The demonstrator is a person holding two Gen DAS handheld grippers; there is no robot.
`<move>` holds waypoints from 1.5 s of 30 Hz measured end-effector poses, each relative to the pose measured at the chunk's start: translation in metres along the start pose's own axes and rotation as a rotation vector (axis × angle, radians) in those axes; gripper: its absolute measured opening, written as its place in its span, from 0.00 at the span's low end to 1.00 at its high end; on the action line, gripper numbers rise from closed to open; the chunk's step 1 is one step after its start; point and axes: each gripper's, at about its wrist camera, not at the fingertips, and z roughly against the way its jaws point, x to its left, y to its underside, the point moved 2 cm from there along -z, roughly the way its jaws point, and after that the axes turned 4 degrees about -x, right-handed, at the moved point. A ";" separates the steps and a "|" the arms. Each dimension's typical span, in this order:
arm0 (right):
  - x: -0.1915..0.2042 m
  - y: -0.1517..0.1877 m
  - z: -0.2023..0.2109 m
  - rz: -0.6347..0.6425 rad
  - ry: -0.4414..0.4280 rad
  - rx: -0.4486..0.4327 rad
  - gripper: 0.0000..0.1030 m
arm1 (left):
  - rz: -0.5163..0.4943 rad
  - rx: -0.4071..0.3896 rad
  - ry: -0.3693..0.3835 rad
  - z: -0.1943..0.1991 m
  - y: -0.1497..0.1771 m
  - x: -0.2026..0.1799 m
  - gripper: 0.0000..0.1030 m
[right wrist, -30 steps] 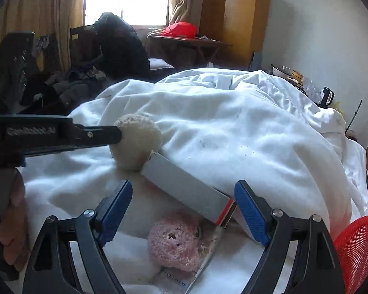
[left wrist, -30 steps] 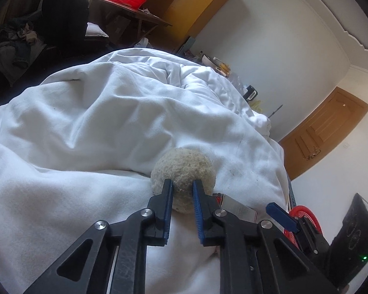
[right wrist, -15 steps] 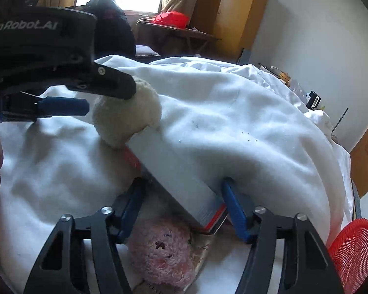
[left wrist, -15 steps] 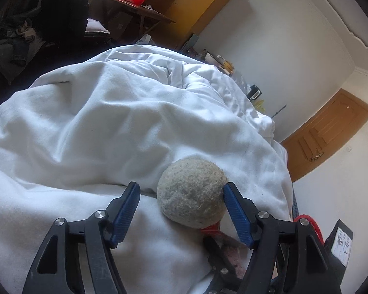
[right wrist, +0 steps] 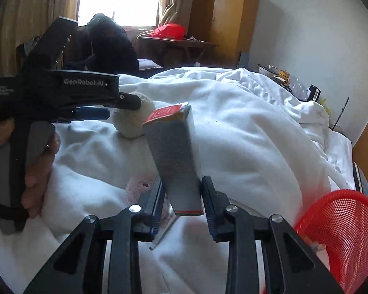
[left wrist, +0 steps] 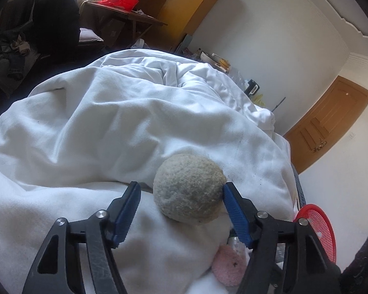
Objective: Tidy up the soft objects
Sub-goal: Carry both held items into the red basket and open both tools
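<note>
Left tongs (left wrist: 181, 193): spread wide around the beige plush ball (left wrist: 189, 188), released since a second ago; ball rests on the white duvet (left wrist: 110, 122).
Right tongs (right wrist: 181, 196): clenched on the grey box (right wrist: 174, 156), now lifted upright, likely clearing it off the pink plush (left wrist: 229, 267).
Red mesh basket (right wrist: 341, 230): near right, probable destination.

A bright curtained window (right wrist: 117, 0) lights white walls, a wooden wardrobe (right wrist: 220, 17) and door (left wrist: 328, 125)
</note>
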 end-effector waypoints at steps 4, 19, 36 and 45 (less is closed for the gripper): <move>-0.017 0.001 0.016 -0.093 -0.029 -0.014 0.29 | -0.046 -0.003 -0.037 -0.007 -0.003 -0.016 0.57; -0.088 0.022 0.148 -0.222 -0.001 -0.075 0.29 | -0.101 -0.070 0.113 0.047 0.015 -0.058 0.47; -0.239 0.148 0.152 -0.358 0.346 0.189 0.29 | -0.517 0.267 0.233 0.010 0.160 -0.301 0.47; -0.245 0.161 0.139 -0.338 0.433 0.270 0.29 | -0.621 0.302 0.168 -0.023 0.211 -0.346 0.47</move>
